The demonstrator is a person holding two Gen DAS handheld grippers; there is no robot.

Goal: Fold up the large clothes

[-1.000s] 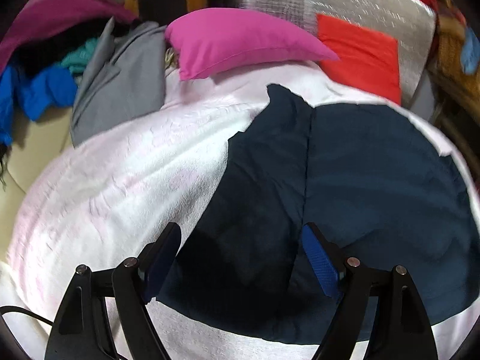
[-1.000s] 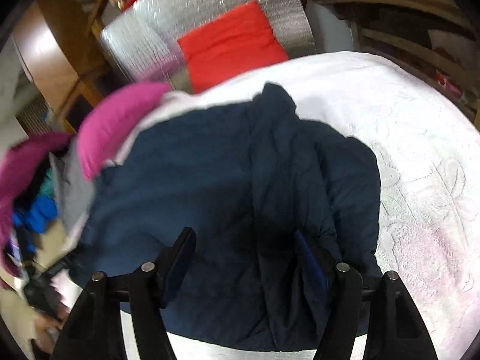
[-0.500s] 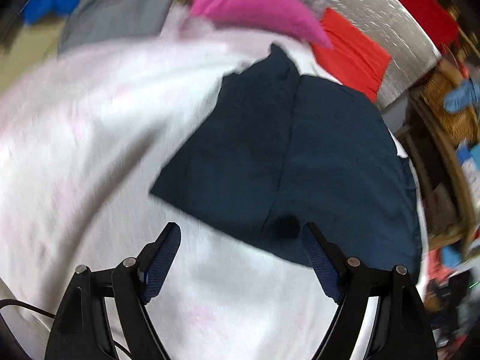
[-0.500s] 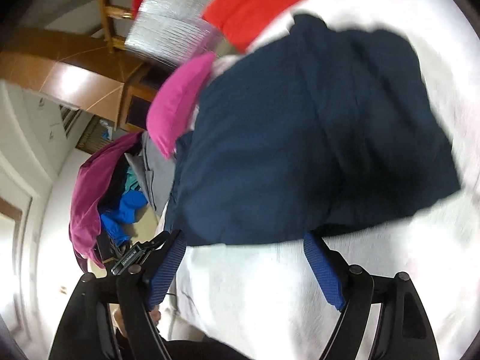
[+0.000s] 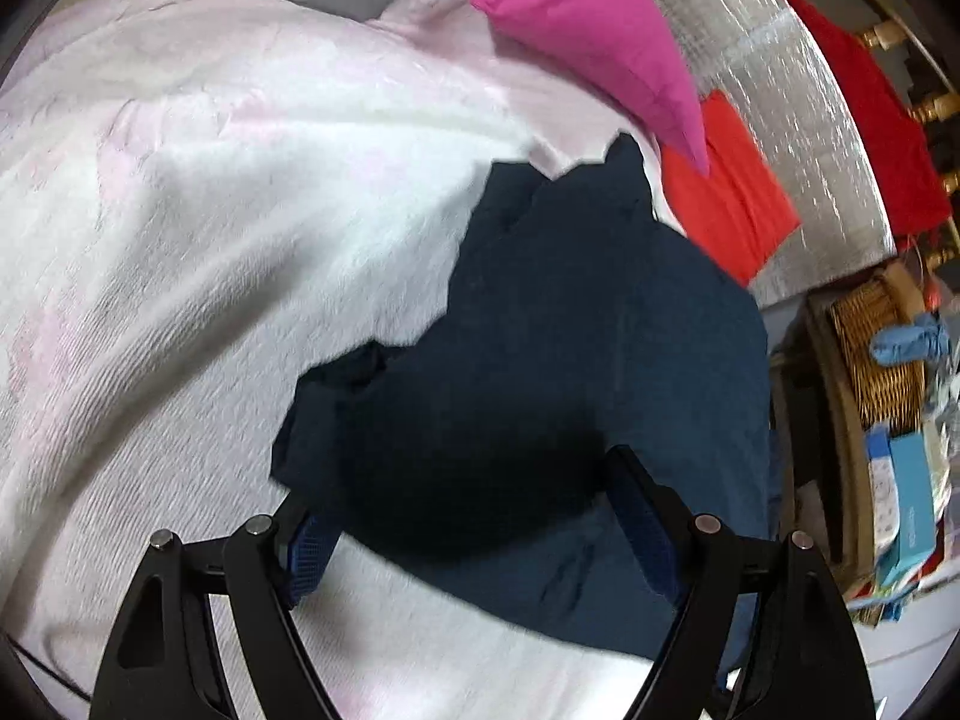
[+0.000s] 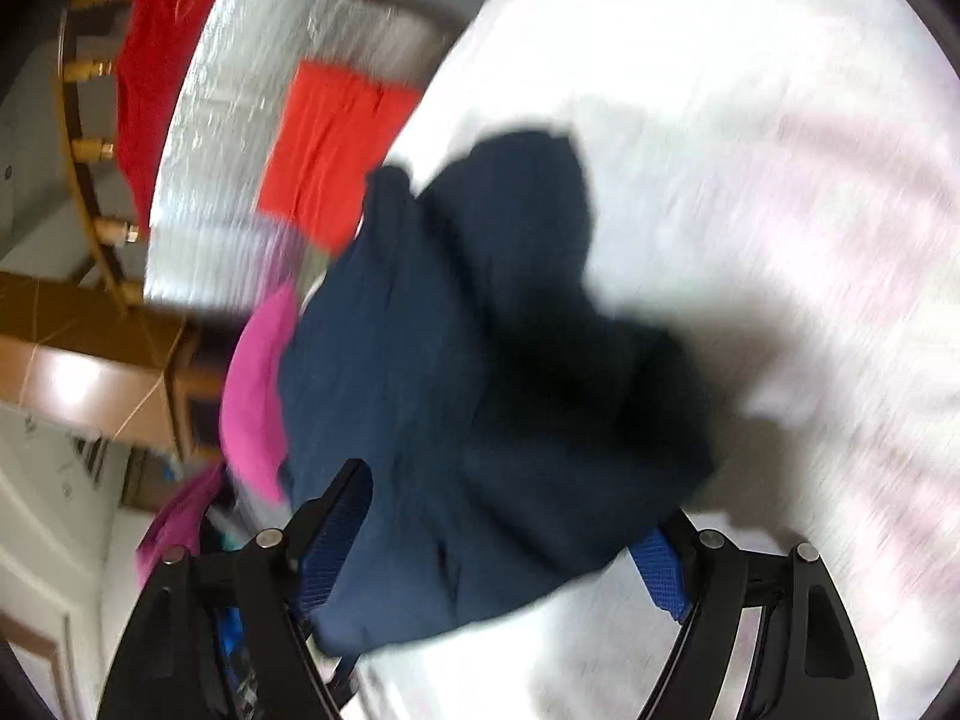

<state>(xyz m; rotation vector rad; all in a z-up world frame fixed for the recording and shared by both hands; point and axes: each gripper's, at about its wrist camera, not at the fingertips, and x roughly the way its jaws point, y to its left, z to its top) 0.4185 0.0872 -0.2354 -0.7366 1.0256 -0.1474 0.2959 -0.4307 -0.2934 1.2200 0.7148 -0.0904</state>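
Lowering toward the dark blue garment on the bed, left gripper and right gripper both hang with jaws open and empty — next, I'd say, each must pinch a near edge.

Your left gripper, black angled finger arms, silver pivot screws, blue ribbed pads, your right gripper built alike

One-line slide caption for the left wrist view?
Open left claw poised over the near edge of a dark navy garment on a white bedspread, pink pillow behind.
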